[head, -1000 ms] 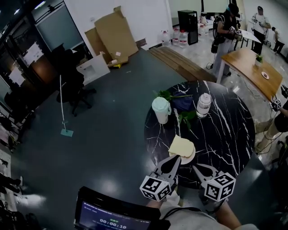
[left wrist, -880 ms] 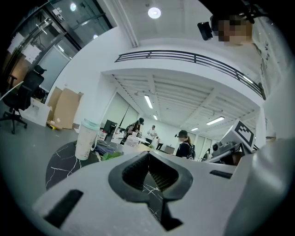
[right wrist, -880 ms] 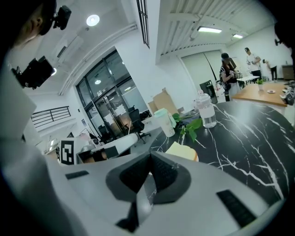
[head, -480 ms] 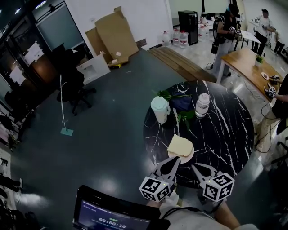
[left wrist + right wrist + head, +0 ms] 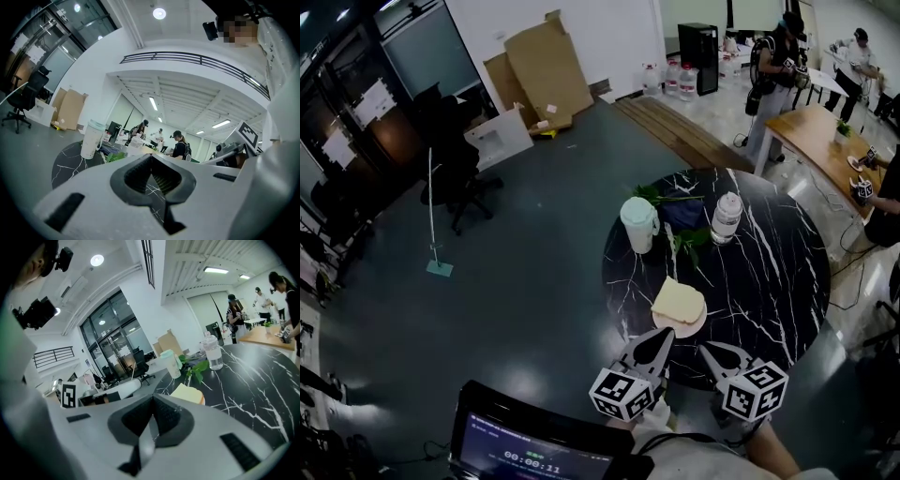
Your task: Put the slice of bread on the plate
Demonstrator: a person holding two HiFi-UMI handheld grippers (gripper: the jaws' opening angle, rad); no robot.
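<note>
A lidded cup (image 5: pixel 637 225), leafy sprigs (image 5: pixel 686 240) and a bottle (image 5: pixel 726 217) are standing far across the worktop (image 5: pixel 769 281). Nearer, the slice of bread (image 5: pixel 678 302) is lying on the plate (image 5: pixel 688 330). The left gripper (image 5: pixel 662 336) and right gripper (image 5: pixel 707 351) are hovering nearest, fingers closed on nothing.

This looks like an open-plan office or shared workspace. A wide grey floor (image 5: pixel 516 281) runs up to glass-walled rooms (image 5: pixel 110 348) with black office chairs (image 5: pixel 455 164) in front of them. Flattened cardboard boxes (image 5: pixel 546 70) lean on a white wall (image 5: pixel 600 37), near large water jugs (image 5: pixel 680 77) and a black cabinet (image 5: pixel 705 56). People (image 5: pixel 773 75) stand by a wooden table (image 5: pixel 825 141) beyond a round black marble table (image 5: pixel 769 272). Overhead are strip lights (image 5: pixel 153 103) and a railed mezzanine (image 5: pixel 187 58).
</note>
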